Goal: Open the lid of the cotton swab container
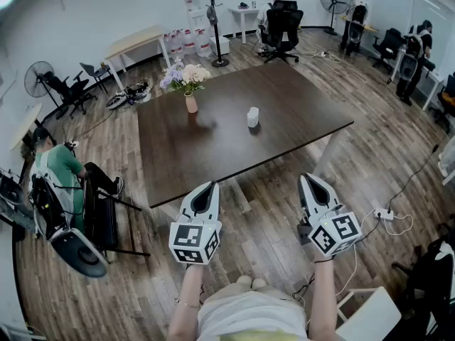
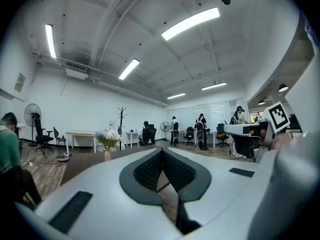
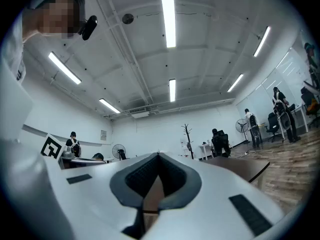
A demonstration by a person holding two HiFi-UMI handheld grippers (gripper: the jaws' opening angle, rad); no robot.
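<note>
A small white cotton swab container (image 1: 253, 117) stands upright near the middle of a large dark table (image 1: 213, 148), lid on. Both grippers are held level in front of the table's near edge, well short of the container. My left gripper (image 1: 208, 187) is shut, its tips together with nothing between them; in the left gripper view its jaws (image 2: 162, 151) meet at the tip. My right gripper (image 1: 311, 180) is shut and empty too, and its tips (image 3: 158, 155) also meet in the right gripper view. The container does not show in either gripper view.
A vase of flowers (image 1: 188, 84) stands at the table's far left. A seated person in green (image 1: 60, 172) and chairs are on the left. More people, office chairs (image 1: 283, 30), fans and a coat stand (image 1: 213, 20) are at the back. A power strip (image 1: 384, 214) lies on the wooden floor at right.
</note>
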